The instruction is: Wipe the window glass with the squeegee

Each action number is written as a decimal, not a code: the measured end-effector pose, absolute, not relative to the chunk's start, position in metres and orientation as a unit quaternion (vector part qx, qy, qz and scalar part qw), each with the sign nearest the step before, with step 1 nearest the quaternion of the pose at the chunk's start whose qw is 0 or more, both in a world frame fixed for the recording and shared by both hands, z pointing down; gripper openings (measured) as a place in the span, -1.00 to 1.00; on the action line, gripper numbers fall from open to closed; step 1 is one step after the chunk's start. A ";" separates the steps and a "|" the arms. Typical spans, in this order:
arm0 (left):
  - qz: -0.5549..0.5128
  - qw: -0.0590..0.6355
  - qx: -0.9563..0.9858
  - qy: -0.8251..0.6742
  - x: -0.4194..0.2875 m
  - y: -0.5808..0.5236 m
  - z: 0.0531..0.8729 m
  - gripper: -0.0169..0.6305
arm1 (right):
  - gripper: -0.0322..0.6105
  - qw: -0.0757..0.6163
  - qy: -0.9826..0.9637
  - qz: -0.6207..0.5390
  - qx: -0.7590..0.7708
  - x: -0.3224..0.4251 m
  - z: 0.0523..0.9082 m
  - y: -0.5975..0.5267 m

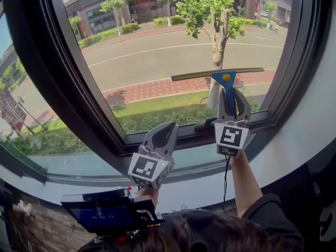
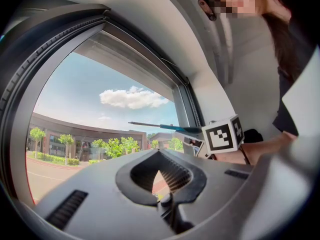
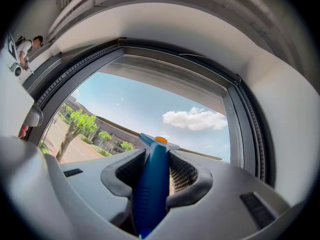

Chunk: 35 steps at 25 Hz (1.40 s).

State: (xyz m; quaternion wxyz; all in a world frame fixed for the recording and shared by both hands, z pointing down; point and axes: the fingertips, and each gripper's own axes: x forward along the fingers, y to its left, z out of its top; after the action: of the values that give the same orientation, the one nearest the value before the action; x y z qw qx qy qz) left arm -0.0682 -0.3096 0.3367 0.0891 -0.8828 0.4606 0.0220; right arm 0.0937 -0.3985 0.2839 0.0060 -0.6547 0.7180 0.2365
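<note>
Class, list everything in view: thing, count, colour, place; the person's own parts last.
Blue plastic-handled squeegee: one, blue, held before the glass, lower right.
Clear window glass: one, clear, centre.
Dark window frame: one, dark grey, around the glass.
Black screen device: one, black, bottom left.
Left gripper: one, grey, shut, empty, at the lower frame.
Right gripper: one, grey, shut on the squeegee.
Forearm: one, dark sleeve, under right gripper.
</note>
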 end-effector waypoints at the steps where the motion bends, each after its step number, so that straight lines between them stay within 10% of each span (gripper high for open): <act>1: 0.023 0.088 -0.882 0.462 -0.069 -0.310 0.336 -0.94 | -0.46 0.005 0.719 0.234 -0.655 0.093 0.288 -0.398; 35: 0.017 0.076 -0.867 0.493 -0.087 -0.314 0.348 -0.94 | -0.46 -0.073 0.731 0.178 -0.654 0.090 0.412 -0.396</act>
State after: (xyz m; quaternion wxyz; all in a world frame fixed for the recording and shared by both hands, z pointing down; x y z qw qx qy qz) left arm -0.0866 -0.3143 0.3479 0.0759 -0.8668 0.4925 0.0168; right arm 0.0895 -0.3957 0.4119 -0.0734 -0.6541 0.7315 0.1781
